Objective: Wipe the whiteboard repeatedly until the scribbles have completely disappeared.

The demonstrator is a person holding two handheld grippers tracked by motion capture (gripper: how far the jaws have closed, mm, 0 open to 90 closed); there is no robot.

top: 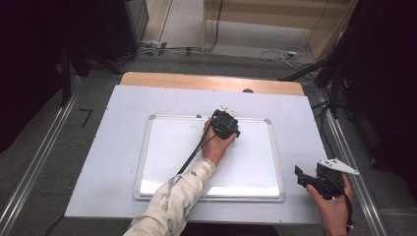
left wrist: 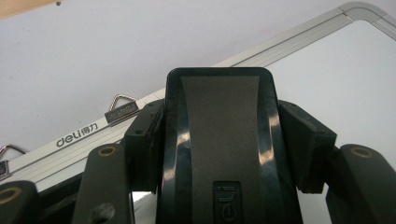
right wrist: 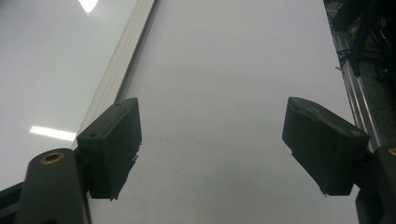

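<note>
A glossy black plastic eraser [left wrist: 219,154] with a matt, perhaps felt, face is seen; the whiteboard [left wrist: 355,79] is glossy, framed in brushed metal.

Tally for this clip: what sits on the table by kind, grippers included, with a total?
Whiteboard: 1
Black eraser, clamped between the left gripper's jaws: 1
Metal hanging loops on the whiteboard frame: 2
Grippers: 2, the left gripper over the whiteboard's top edge, the right gripper with jaws apart and nothing between them
Total: 6
</note>
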